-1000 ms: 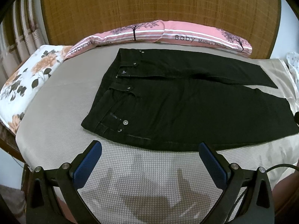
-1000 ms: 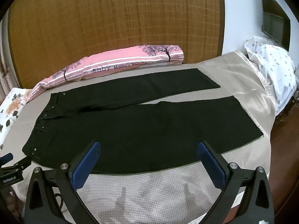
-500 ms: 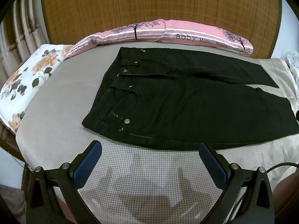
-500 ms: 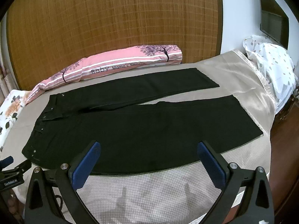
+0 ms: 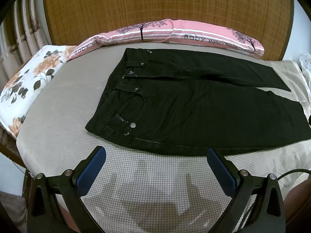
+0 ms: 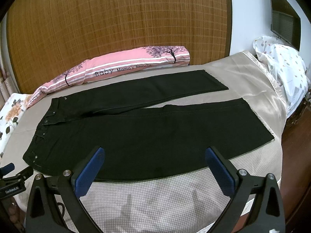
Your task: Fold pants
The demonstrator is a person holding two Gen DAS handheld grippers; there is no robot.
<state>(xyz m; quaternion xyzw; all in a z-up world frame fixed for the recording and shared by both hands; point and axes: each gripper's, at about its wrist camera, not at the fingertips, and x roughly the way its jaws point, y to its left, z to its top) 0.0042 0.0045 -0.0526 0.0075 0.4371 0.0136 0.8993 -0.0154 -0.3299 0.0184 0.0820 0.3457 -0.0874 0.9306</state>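
Black pants (image 5: 194, 104) lie flat on the bed, waistband to the left and both legs spread to the right; they also show in the right wrist view (image 6: 147, 128). My left gripper (image 5: 155, 167) is open and empty, hovering over the bed just in front of the near edge of the pants, near the waist end. My right gripper (image 6: 153, 165) is open and empty, above the near edge of the near leg. The left gripper's side also shows at the left edge of the right wrist view (image 6: 11, 176).
A long pink pillow (image 5: 175, 35) lies along the wooden headboard (image 5: 155, 5). A floral pillow (image 5: 29, 81) is at the left. A white patterned cloth (image 6: 281, 68) lies at the bed's right end. The bed's right edge (image 6: 281, 128) drops off near the leg hems.
Both grippers have drifted slightly forward toward the pants. The pants have not moved and both grippers stay open.
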